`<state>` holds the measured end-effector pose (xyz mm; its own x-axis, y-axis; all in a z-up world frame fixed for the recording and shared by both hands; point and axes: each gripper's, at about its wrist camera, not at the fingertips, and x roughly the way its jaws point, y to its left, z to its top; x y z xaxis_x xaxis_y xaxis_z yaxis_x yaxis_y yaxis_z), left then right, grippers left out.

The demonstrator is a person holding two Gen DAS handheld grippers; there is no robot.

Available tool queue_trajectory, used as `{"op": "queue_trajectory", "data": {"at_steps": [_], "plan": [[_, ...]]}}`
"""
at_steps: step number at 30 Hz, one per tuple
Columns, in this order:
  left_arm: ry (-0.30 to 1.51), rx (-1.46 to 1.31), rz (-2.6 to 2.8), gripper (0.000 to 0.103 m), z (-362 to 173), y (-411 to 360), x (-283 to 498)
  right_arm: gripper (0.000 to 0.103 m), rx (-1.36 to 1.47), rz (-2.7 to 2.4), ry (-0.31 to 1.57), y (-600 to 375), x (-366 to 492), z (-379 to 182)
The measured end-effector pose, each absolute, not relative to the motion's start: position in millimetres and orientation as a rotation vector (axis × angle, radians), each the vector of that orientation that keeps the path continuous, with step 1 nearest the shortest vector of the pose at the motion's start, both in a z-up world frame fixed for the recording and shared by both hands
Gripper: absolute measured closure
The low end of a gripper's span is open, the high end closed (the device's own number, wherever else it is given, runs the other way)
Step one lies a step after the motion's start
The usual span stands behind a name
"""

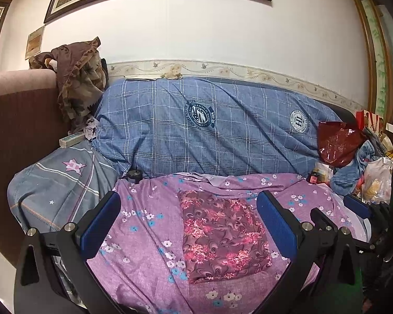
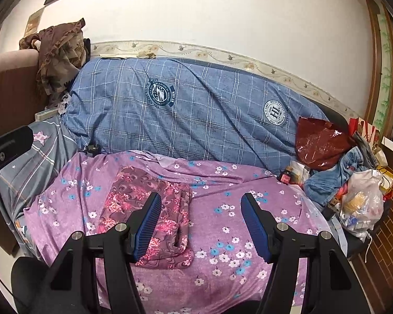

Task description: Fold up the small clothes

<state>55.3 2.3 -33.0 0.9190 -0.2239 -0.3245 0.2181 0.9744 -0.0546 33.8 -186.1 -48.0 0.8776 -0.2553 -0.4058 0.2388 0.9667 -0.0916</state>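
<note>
A small garment (image 1: 222, 235), maroon with pink flowers, lies folded into a flat rectangle on the purple flowered sheet (image 1: 144, 235). My left gripper (image 1: 188, 196) hovers over it, open, its blue pads (image 1: 99, 225) wide apart and touching nothing. In the right wrist view the same folded garment (image 2: 125, 191) lies left of centre on the sheet (image 2: 222, 235). My right gripper (image 2: 201, 196) is open above the sheet, just right of the garment, and its left finger (image 2: 146, 222) overlaps the garment's edge in the picture. Nothing is held.
A blue plaid quilt (image 1: 196, 130) is rolled along the wall behind the sheet. A grey star pillow (image 1: 60, 183) lies at the left, brown cloth (image 1: 76, 78) hangs on the sofa arm. At the right are a red bag (image 2: 319, 141), denim (image 2: 335, 178) and a white plastic bag (image 2: 361, 201).
</note>
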Motion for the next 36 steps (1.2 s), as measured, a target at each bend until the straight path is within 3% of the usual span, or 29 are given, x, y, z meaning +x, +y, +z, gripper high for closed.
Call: {"op": "queue_trajectory", "data": {"at_steps": [36], "plan": [[0.402, 0.001, -0.206, 0.000, -53.1, -3.4, 83.7, 0.038, -0.036, -0.216, 0.473, -185.2, 65.1, -65.9]]}}
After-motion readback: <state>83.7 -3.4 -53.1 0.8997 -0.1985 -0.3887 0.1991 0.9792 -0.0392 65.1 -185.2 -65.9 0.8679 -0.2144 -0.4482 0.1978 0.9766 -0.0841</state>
